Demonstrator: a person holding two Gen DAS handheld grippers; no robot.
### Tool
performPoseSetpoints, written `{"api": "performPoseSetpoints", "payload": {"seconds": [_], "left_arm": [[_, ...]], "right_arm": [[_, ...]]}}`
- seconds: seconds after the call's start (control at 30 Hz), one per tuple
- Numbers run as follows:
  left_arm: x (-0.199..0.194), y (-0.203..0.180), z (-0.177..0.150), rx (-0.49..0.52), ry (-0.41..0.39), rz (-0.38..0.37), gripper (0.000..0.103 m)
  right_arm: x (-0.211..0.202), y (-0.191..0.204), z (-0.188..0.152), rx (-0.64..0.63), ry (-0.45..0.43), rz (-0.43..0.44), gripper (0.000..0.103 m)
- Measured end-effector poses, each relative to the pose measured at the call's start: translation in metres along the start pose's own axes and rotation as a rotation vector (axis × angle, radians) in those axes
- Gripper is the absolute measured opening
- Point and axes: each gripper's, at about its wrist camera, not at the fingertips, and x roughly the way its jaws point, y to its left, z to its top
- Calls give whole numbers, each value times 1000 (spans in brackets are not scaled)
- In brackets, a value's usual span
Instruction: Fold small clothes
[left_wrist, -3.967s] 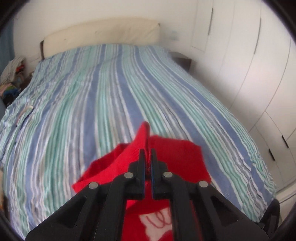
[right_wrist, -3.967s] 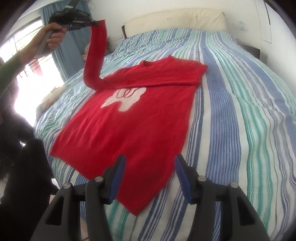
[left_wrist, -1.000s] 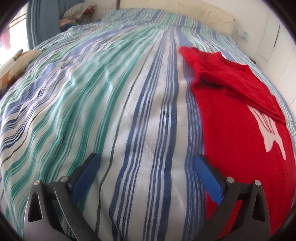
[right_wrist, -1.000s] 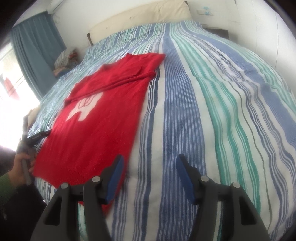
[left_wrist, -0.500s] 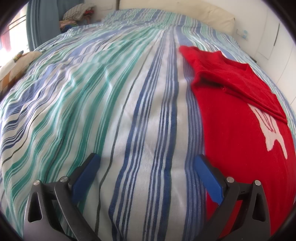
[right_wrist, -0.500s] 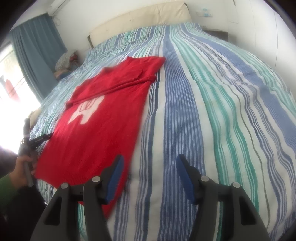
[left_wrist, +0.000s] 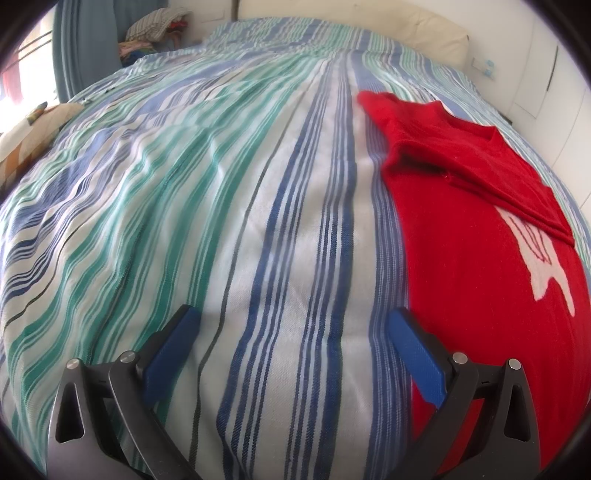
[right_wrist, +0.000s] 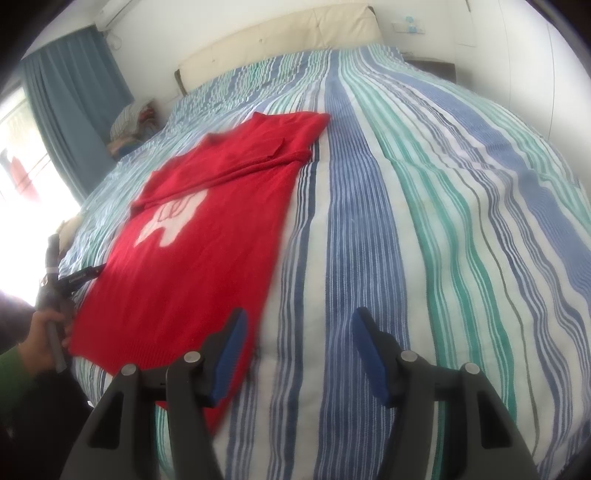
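Note:
A red knitted sweater (right_wrist: 207, 236) with a white motif lies flat on the striped bed, both sleeves folded across its chest. In the left wrist view the sweater (left_wrist: 480, 236) is at the right. My left gripper (left_wrist: 295, 332) is open and empty, low over the bedspread by the sweater's left edge; it also shows in the right wrist view (right_wrist: 74, 278). My right gripper (right_wrist: 297, 336) is open and empty, with its left finger over the sweater's near right corner.
The bed has a blue, green and white striped cover (right_wrist: 424, 221) and a cream headboard (right_wrist: 280, 40). A blue curtain (right_wrist: 74, 96) and bright window are at the left. A pile of clothes (left_wrist: 155, 22) lies beside the bed. White wardrobes (left_wrist: 546, 66) stand at the right.
Four seconds ago my left gripper held a sleeve up; the sleeve now lies across the chest and the gripper is open. In the last second both grippers shifted slightly at the sweater's bottom edge.

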Motion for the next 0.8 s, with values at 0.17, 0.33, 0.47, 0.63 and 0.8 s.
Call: {"api": "performPoseSetpoints", "payload": {"seconds": [0.17,0.33,0.47,0.63,0.8], "left_arm": [[0,0,0,1,-1,1,102],[0,0,0,1,-2,4,102],[0,0,1,5,-2,6,102],[2,-1,1,17,5,20,103],[-1,-1,-2,15,-4,24,102]], "right_arm": [[0,-1,0,0,0,-4,59],[1,0,0,1,3,-3,59],[1,1,0,-2,-1,-4,59],[-1,1,1,-10,-10,-18,59],[-3,0,3,-3,-17,-24,59]]}}
